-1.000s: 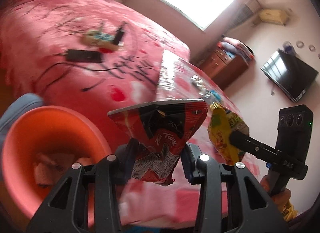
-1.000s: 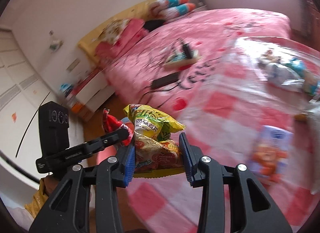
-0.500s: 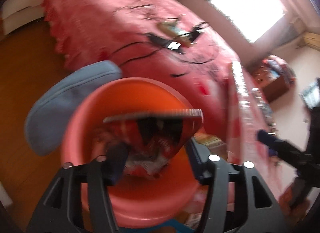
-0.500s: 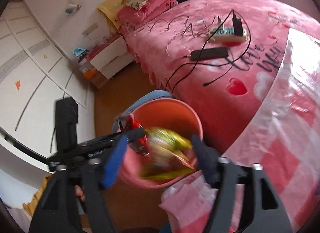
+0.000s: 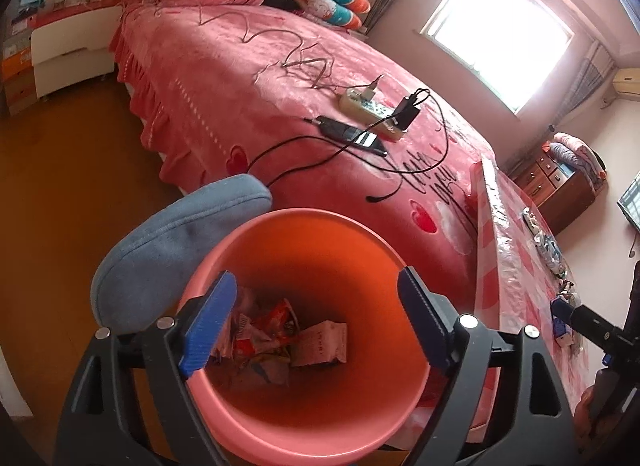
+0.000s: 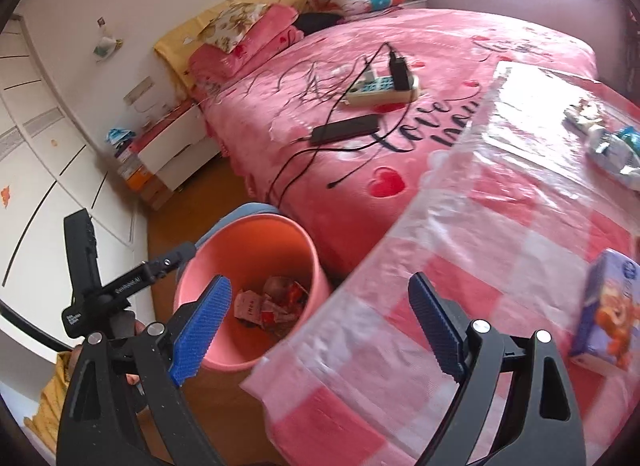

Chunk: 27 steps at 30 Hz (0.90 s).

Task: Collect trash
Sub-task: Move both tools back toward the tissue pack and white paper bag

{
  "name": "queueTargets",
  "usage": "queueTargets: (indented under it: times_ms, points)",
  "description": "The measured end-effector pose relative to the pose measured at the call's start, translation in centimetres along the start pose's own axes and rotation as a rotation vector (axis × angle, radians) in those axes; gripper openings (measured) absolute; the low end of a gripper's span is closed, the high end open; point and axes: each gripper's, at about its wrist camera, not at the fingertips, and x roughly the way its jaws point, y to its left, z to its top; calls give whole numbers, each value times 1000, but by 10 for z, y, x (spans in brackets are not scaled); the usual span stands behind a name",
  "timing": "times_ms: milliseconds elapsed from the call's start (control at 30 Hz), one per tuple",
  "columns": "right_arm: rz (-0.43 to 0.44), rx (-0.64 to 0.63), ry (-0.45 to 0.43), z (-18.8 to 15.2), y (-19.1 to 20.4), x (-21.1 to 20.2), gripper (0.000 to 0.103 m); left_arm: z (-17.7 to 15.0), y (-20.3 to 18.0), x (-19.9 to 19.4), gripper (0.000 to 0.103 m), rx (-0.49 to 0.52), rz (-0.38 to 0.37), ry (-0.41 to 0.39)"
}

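Observation:
A pink bin [image 5: 248,418] stands on the floor beside the bed, with several snack wrappers [image 5: 280,342] lying in its bottom. My left gripper [image 5: 316,326] hangs right above the bin's mouth, open and empty. My right gripper [image 6: 320,326] is open and empty over the table's near corner, with the bin [image 6: 200,282] to its lower left. A purple carton [image 6: 604,314] and crumpled wrappers [image 6: 612,149] lie on the checked table cover [image 6: 480,266]. The left gripper's tip [image 6: 176,258] shows above the bin's rim.
A pink bed [image 5: 280,77] carries a power strip [image 5: 368,109], a phone [image 5: 352,133] and cables. A blue cushioned seat [image 5: 172,242] touches the bin's far left. White drawers [image 5: 68,49] stand by the wall, and there is wooden floor [image 5: 60,185].
My left gripper moved over the bin and let go of the red packet; my right gripper let go of the yellow packet. Both opened wide, and the right one swung back over the table.

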Motion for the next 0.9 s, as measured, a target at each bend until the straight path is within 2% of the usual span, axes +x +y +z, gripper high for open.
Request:
queueTargets:
  times_ms: [200,433,633,900]
  points:
    - [-48,-26,-44,-15,-9,-15,90,-5,-19,-3,84,31,-26,-40]
    - [-60,-27,-88,-22,-16,-32,94,-7,-53,-17,85,124,-73,-127]
    - [-64,-13,-115,-26,-25,-45,94,-8,-77,-17,85,158,-91,-88]
    - [-75,15,-162,-31,-40,-64,94,-11,-103,-11,85,208,-42,2]
